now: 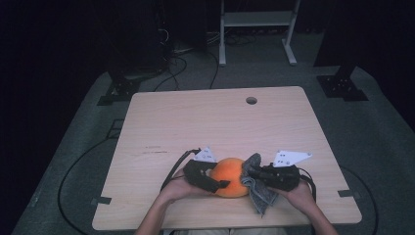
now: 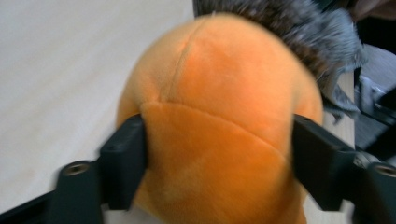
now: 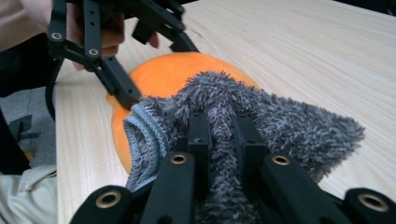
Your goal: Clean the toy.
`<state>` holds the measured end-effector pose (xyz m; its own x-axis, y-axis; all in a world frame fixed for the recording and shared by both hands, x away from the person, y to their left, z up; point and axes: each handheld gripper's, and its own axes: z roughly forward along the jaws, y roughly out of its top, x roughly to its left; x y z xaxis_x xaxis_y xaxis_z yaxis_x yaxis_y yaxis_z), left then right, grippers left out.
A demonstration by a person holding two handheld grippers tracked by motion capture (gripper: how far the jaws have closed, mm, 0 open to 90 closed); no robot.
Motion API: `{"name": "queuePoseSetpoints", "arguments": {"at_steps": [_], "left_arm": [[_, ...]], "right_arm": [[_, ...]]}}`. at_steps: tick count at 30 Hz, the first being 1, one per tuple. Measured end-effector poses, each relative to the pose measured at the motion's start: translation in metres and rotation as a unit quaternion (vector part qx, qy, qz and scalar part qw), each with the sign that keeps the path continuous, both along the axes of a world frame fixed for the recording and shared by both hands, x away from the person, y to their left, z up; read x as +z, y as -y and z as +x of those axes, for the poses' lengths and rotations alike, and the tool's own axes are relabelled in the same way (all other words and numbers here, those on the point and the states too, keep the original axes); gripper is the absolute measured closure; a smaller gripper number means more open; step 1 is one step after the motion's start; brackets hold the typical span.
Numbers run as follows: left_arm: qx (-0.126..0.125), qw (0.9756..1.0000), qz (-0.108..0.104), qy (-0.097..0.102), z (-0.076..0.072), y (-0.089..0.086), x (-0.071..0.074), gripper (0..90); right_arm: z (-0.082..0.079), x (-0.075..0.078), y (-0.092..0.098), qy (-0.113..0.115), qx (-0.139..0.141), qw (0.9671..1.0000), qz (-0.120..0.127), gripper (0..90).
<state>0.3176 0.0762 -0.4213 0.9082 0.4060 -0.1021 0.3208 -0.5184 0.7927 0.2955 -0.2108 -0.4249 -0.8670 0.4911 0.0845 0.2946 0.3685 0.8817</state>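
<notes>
While the left gripper clamps the orange plush ball between its two jaws, which stand partway closed and dent the soft sides in the left gripper view, the right gripper is pinched tight on a fold of the grey microfibre cloth and presses it against the ball's far flank. The ball sits on the wooden table, near the front edge and just in front of the person. The likeliest trouble, as I judge it, is the plush squirming out of the left grip: its fabric is slick and springy, and a firm sideways rub from the cloth could roll it out from between the jaws. The cloth's loose tail hangs down toward the tabletop and could catch under the ball or drag. A hard push could also knock the two grippers together, since they are close across the ball. Room is short toward the person, where the table edge lies near; the far half of the tabletop, up to the cable hole, is open for moving.
</notes>
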Motion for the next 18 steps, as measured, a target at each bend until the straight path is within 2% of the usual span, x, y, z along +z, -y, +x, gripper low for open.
{"name": "queuePoseSetpoints", "arguments": {"at_steps": [1, 2, 4, 5, 7, 9, 12, 13, 15, 16, 18], "left_arm": [[0.002, 0.9998, -0.007, 0.018, -0.002, 0.002, 0.003, 30.9], [0.003, 0.9989, -0.007, 0.047, -0.005, 0.004, 0.006, 31.2], [0.014, 0.9946, 0.006, 0.103, -0.011, 0.010, 0.009, 31.5], [0.022, 0.9928, 0.009, 0.117, -0.012, 0.014, 0.009, 31.4], [0.017, 0.9892, 0.016, 0.145, -0.015, 0.021, 0.007, 30.6], [0.008, 0.9873, 0.013, 0.158, -0.018, 0.028, 0.005, 28.3], [-0.012, 0.9826, 0.008, 0.185, -0.025, 0.035, 0.004, 24.6], [-0.023, 0.9815, 0.012, 0.190, -0.028, 0.037, 0.003, 23.7], [-0.032, 0.9772, 0.046, 0.205, -0.030, 0.039, 0.000, 22.7], [-0.030, 0.9783, 0.050, 0.199, -0.030, 0.037, -0.002, 23.0], [-0.023, 0.9826, 0.045, 0.179, -0.027, 0.031, -0.004, 24.2]], "right_arm": [[0.000, 0.002, 0.002, 0.004, -0.005, 1.0000, -0.002, 79.3], [0.001, 0.005, 0.005, 0.007, -0.009, 0.9999, 0.000, 79.3], [0.001, 0.010, 0.012, 0.019, -0.027, 0.9994, 0.011, 79.3], [0.001, 0.013, 0.016, 0.021, -0.032, 0.9990, 0.022, 79.3], [-0.001, 0.019, 0.020, 0.034, -0.044, 0.9977, 0.038, 79.4], [-0.004, 0.027, 0.017, 0.045, -0.038, 0.9972, 0.046, 79.4], [-0.011, 0.033, -0.004, 0.060, -0.008, 0.9977, 0.030, 79.4], [-0.013, 0.032, -0.014, 0.062, 0.000, 0.9980, 0.015, 79.4], [-0.013, 0.026, -0.029, 0.066, 0.007, 0.9976, -0.021, 79.4], [-0.012, 0.023, -0.031, 0.063, 0.008, 0.9976, -0.025, 79.4], [-0.008, 0.019, -0.029, 0.049, 0.005, 0.9986, -0.020, 79.5]]}}
